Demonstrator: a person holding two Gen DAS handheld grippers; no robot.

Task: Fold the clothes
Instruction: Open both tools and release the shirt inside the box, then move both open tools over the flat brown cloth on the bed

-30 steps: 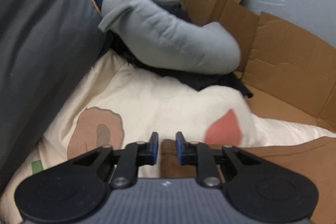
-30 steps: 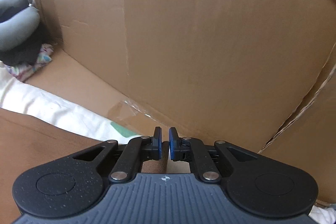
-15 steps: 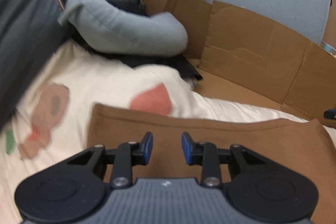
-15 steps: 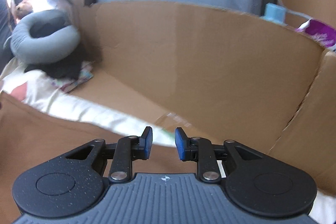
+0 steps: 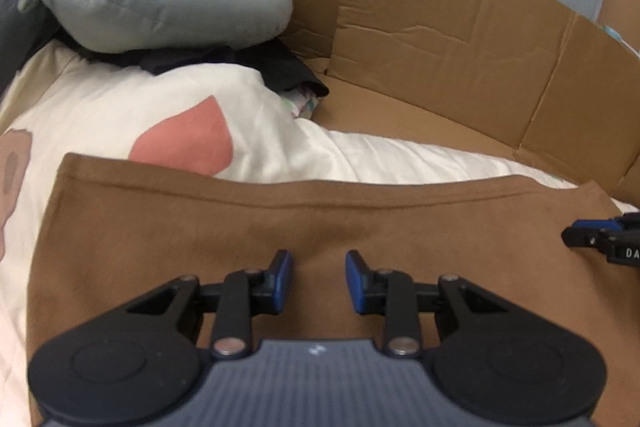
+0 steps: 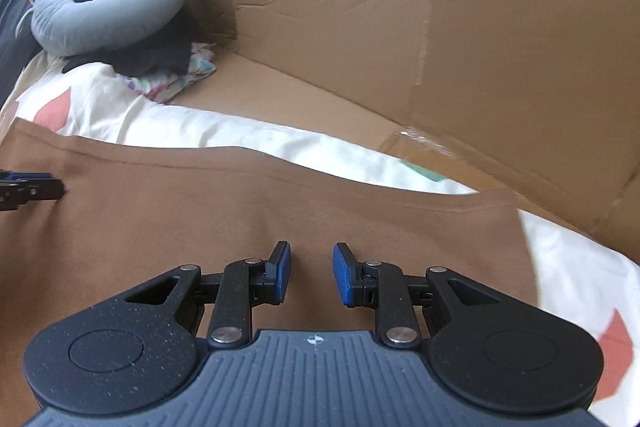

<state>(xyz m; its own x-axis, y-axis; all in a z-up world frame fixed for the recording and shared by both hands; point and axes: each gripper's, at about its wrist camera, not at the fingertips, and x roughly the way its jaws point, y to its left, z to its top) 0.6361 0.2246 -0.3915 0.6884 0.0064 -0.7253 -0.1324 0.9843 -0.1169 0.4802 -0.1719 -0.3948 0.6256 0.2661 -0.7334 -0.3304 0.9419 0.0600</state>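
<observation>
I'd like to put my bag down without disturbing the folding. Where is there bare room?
The flat cardboard floor, between the cream quilt and the upright cardboard wall, looks bare. A strip of quilt beyond the brown garment is free too. The far left corner is crowded: grey pillow atop dark clothes.

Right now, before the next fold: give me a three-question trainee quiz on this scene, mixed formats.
1. True or false: the left gripper is shut on the brown garment.
2. Multiple choice: the grey neck pillow rests on A) a heap of dark clothes, B) bare cardboard, C) the brown garment.
3. Fill in: the brown garment lies spread on a cream ____ with pink patches.

Key: 1 false, both it and the right gripper are open, nothing between the jaws. 2 A, dark clothes. 3 bedcover.
</observation>
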